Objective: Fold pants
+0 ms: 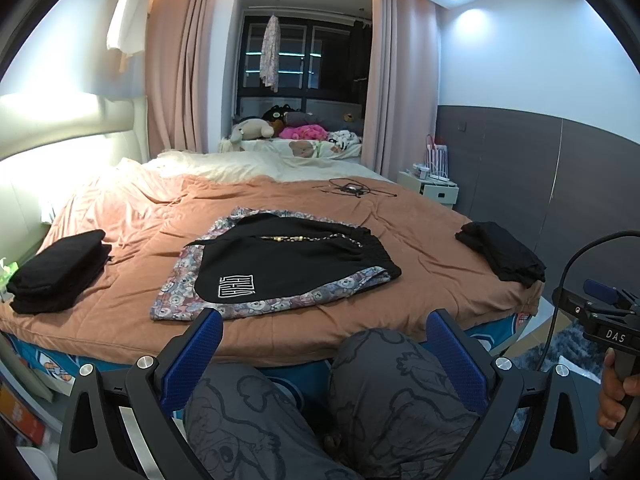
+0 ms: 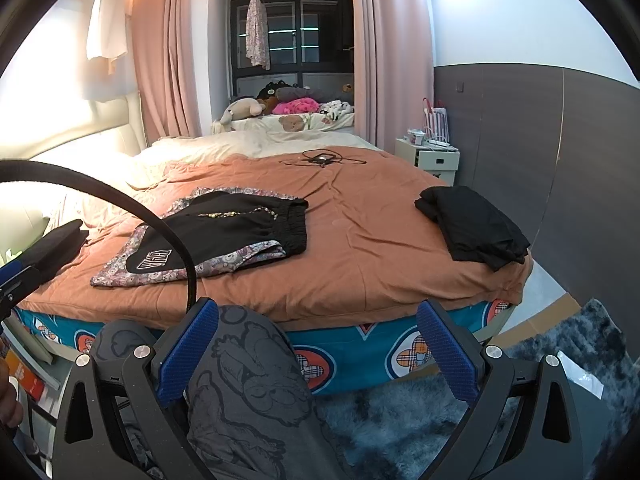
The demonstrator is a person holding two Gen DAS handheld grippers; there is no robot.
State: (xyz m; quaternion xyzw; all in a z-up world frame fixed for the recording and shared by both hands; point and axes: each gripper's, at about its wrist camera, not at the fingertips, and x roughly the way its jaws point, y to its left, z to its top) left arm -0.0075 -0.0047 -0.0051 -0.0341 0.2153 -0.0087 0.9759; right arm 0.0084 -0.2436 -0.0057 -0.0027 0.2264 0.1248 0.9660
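Note:
Black shorts [image 1: 292, 264] [image 2: 236, 228] with a white logo lie spread flat on the orange bedspread [image 1: 420, 240] [image 2: 360, 232], on top of patterned bear-print pants [image 1: 224, 308] [image 2: 132, 276]. My left gripper [image 1: 324, 344] is held low in front of the bed, above the person's knees, open with nothing between its blue pads. My right gripper [image 2: 318, 340] is open too, short of the bed's near edge, apart from the clothes.
A folded black stack [image 1: 60, 272] [image 2: 60, 248] sits at the bed's left, a crumpled black garment [image 1: 502, 252] [image 2: 472, 224] at its right corner. A cable tangle [image 1: 352, 189] [image 2: 320, 158] lies farther back. A white nightstand [image 2: 436, 158] and a shaggy blue rug [image 2: 400, 412] are on the right.

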